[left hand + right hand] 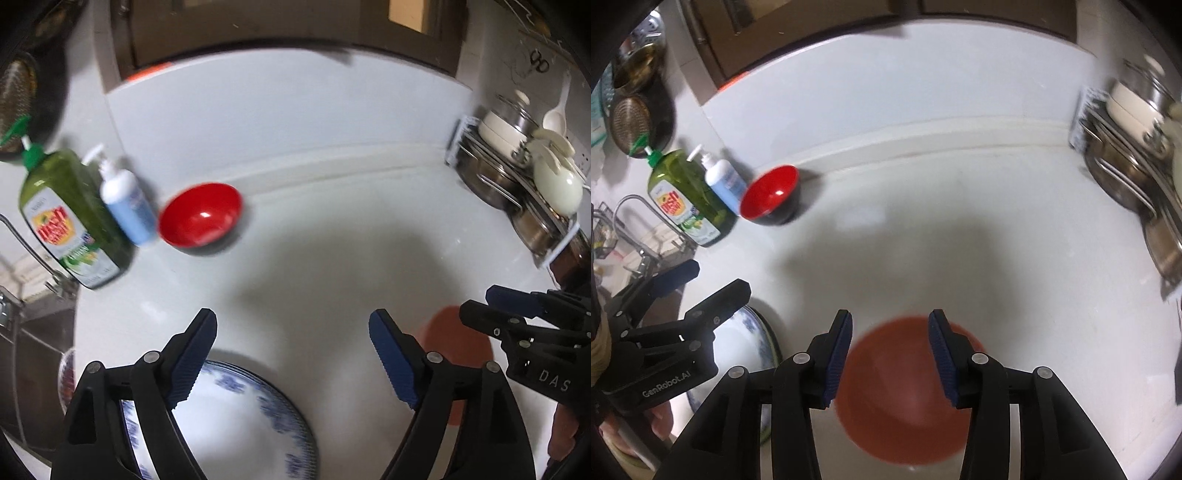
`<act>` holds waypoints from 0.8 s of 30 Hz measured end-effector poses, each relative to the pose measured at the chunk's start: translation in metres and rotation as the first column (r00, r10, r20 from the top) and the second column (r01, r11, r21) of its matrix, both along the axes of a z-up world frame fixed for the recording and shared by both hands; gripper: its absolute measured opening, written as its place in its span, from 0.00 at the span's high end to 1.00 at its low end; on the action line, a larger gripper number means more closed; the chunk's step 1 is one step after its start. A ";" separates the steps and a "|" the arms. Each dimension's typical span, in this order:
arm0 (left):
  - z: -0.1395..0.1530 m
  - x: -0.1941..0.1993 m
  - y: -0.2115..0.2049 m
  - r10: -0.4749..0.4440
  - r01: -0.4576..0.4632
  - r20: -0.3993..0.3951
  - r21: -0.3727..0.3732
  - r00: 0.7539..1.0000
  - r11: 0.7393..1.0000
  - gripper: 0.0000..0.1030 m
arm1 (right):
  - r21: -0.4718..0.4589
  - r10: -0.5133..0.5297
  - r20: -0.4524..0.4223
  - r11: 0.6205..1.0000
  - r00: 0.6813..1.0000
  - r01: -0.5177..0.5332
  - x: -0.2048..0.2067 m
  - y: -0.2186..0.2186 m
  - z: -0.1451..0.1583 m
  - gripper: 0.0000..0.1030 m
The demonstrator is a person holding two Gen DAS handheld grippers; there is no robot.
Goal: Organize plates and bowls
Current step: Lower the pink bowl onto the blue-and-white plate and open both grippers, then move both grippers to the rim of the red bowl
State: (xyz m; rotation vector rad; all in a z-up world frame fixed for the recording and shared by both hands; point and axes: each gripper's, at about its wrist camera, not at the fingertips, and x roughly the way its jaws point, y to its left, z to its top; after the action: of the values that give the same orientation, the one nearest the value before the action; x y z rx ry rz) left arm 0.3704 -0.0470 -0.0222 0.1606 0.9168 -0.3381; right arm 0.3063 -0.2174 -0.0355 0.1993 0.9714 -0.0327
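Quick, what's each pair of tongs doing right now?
Left tongs: open, holding nothing, above the blue-patterned plate.
Right tongs: open, holding nothing, above the reddish-brown bowl.

My left gripper (291,354) hangs with jaws wide apart over a blue-patterned plate (236,413); a red bowl (201,219) sits on the white surface (332,240) beside two bottles (88,214).

Bright, even kitchen light with motion blur and heavy fisheye bending.

A soft grey shadow pools on the white counter (1015,206) right of the red bowl (771,195), which carries a small glare spot; edges smear and darken.
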 end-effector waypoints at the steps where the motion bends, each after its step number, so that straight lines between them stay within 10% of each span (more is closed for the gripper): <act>1: 0.002 0.003 0.005 0.009 -0.009 0.007 0.003 1.000 1.000 0.15 | 0.001 0.003 0.004 1.000 1.000 -0.003 0.003 0.003 0.002 0.57; 24: 0.009 0.079 0.103 0.175 -0.179 0.075 0.058 0.982 0.982 0.06 | -0.049 0.177 0.044 0.983 0.983 -0.175 0.125 0.093 0.025 0.52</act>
State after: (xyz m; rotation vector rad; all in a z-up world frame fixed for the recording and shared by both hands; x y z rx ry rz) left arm 0.4493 0.0561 -0.0130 0.1477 0.8667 -0.1371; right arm 0.4309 -0.1246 -0.0109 0.0714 0.9358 0.1122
